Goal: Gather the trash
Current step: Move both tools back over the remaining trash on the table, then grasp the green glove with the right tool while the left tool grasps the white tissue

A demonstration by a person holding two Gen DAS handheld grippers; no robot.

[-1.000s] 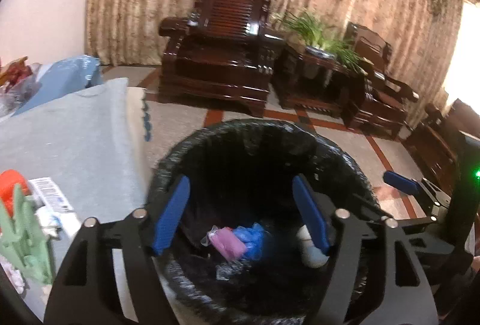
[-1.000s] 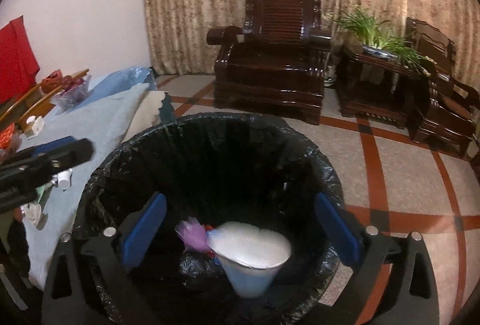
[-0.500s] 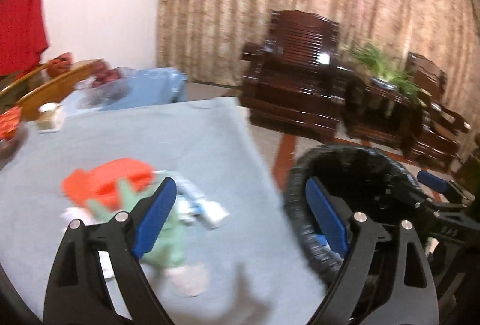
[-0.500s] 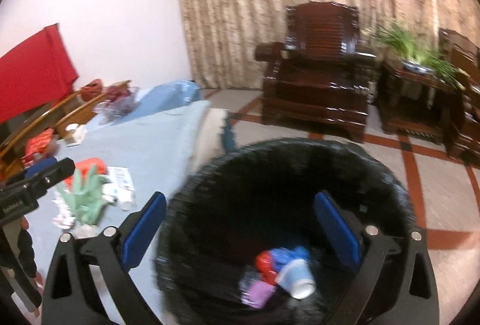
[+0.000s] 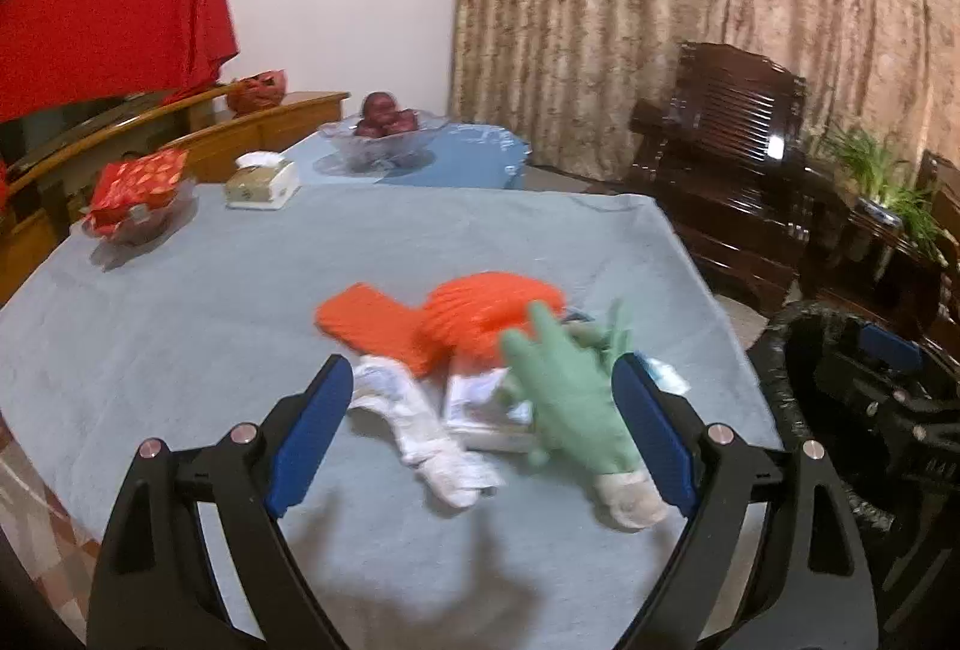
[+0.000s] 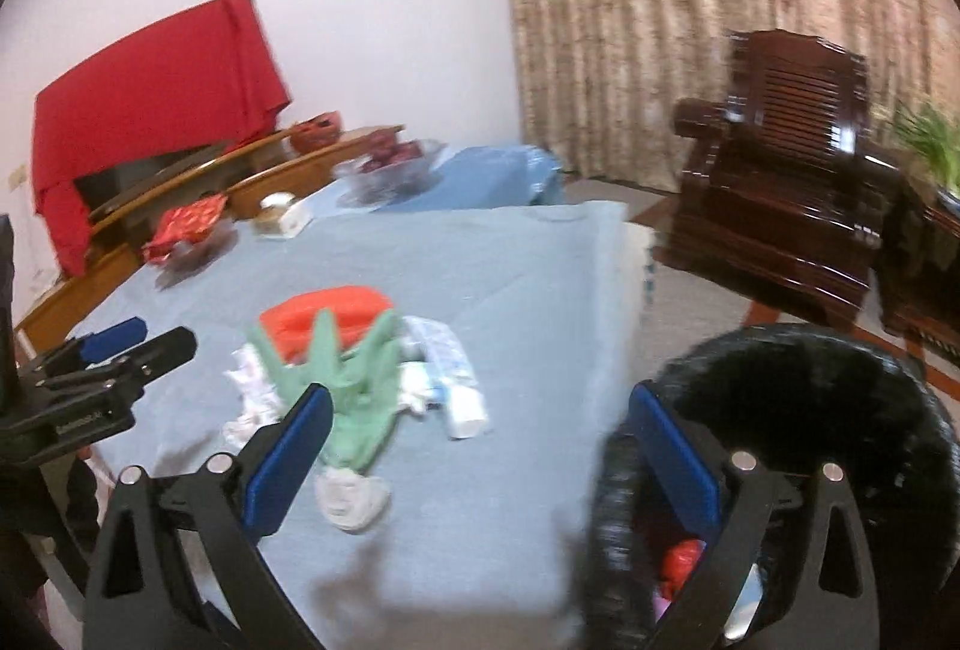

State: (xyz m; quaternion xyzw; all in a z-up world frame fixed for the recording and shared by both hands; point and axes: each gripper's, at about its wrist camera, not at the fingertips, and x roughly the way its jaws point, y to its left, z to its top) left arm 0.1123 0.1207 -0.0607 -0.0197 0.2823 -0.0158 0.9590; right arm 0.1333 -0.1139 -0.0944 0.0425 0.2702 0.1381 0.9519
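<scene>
while both grippers are hanging wide and empty, the left gripper [image 5: 480,425] is facing the trash pile [image 5: 480,368] on the table [image 5: 180,326], the right gripper [image 6: 480,464] straddling table edge and bin [image 6: 840,386]. best dropping straight onto one loose piece, say the white wad [image 5: 420,428], before closing.

— What do those handheld tools look like?

— The left gripper [image 5: 480,410] is a black plastic frame with triangular cut-outs, silver screw heads on its knuckles and flat blue pads [image 5: 309,431].

— And the other?

— The right gripper [image 6: 480,455] is built alike; white lettering, unreadable, marks the left one's side.
</scene>
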